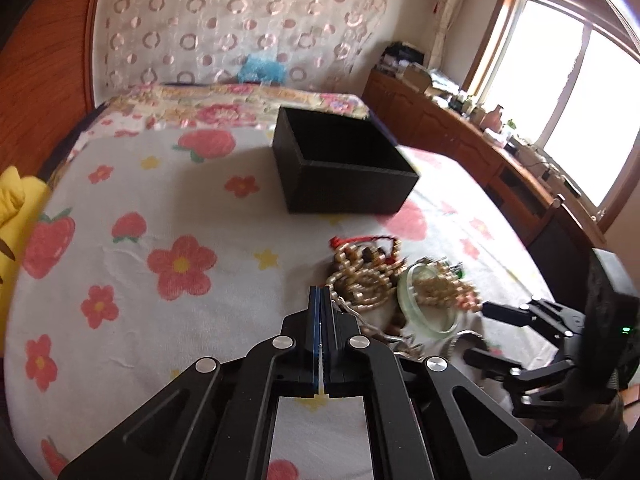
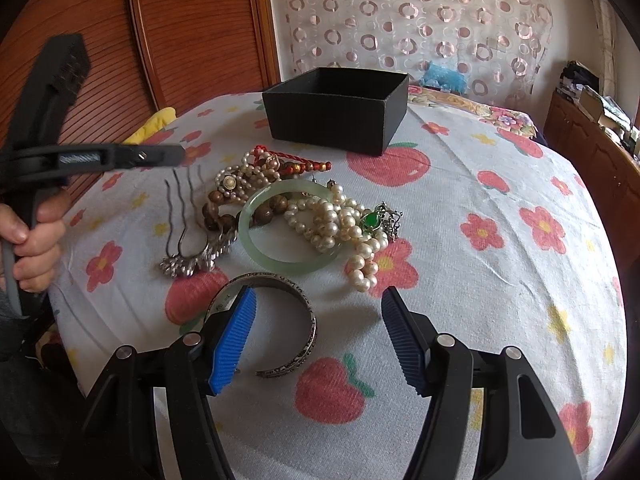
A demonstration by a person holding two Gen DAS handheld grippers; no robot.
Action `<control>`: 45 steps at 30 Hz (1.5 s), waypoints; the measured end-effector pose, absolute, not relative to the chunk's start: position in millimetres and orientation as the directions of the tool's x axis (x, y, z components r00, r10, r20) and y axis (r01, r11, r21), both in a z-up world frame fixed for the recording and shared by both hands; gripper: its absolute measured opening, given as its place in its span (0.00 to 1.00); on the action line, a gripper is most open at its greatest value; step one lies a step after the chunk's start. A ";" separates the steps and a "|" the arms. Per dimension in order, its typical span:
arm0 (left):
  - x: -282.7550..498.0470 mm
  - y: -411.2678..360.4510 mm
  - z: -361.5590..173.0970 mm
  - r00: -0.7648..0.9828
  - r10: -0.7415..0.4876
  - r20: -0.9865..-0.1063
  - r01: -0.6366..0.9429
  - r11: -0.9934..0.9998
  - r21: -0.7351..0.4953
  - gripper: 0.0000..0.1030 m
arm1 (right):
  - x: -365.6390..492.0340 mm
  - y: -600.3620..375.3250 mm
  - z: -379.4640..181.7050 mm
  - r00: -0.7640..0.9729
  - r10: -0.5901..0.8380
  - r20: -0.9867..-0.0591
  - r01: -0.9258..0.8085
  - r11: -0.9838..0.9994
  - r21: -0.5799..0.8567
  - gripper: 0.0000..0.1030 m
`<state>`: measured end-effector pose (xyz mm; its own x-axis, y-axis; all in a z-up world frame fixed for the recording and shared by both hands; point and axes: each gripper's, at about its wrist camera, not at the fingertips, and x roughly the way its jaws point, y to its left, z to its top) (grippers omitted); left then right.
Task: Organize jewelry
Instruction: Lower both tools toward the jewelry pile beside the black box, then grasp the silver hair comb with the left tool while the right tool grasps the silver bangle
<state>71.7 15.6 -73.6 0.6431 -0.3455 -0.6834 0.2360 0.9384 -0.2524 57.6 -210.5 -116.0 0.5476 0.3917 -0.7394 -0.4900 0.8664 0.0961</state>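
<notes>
Jewelry lies heaped on the flowered bed sheet (image 2: pixel 480 184). The heap holds a pale green bangle (image 2: pixel 280 258), pearl strands (image 2: pixel 340 224), brown wooden beads (image 2: pixel 220 212), a green pendant (image 2: pixel 370 222) and a red cord (image 2: pixel 298 165). A forked hairpin (image 2: pixel 182 236) lies at the heap's left. Behind the heap stands an open black box (image 2: pixel 336 120) (image 1: pixel 344 184). My left gripper (image 1: pixel 322 294) (image 2: pixel 180 155) is shut and hovers just above the hairpin's prongs; nothing shows between its pads. My right gripper (image 2: pixel 320 320) (image 1: pixel 476 334) stands open over a silver cuff bracelet (image 2: pixel 288 312), which passes behind its left finger.
A yellow plush (image 1: pixel 12 208) lies at the bed's left edge against the wooden headboard (image 2: pixel 192 40). A cluttered wooden dresser (image 1: pixel 460 140) runs under the window on the right. A person's hand (image 2: pixel 36 236) grips the left tool's handle.
</notes>
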 end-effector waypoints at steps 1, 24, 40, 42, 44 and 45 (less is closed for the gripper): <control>69.1 14.4 -69.8 0.653 -0.338 -0.678 0.238 0.941 -0.241 0.00 | 57.5 -210.9 -116.0 0.549 0.391 -0.739 -0.489 0.867 0.095 0.66; 69.0 24.7 -75.8 0.668 -0.281 -0.690 0.191 0.960 -0.206 0.48 | 57.0 -211.9 -115.8 0.554 0.387 -0.737 -0.487 0.869 0.089 0.66; 61.4 10.9 -81.2 0.612 -0.428 -0.665 0.282 0.904 -0.321 0.04 | 53.2 -203.9 -115.4 0.553 0.345 -0.758 -0.503 0.864 0.026 0.51; 54.7 7.8 -70.8 0.633 -0.422 -0.649 0.294 0.907 -0.302 0.03 | 52.2 -201.8 -115.2 0.556 0.337 -0.760 -0.506 0.862 0.012 0.45; 47.4 4.7 -59.8 0.651 -0.429 -0.626 0.310 0.903 -0.297 0.01 | 52.8 -203.4 -114.6 0.558 0.333 -0.760 -0.502 0.865 0.010 0.34; 44.4 3.6 -54.4 0.659 -0.433 -0.615 0.315 0.901 -0.297 0.01 | 53.2 -205.1 -114.1 0.557 0.332 -0.761 -0.501 0.866 0.011 0.30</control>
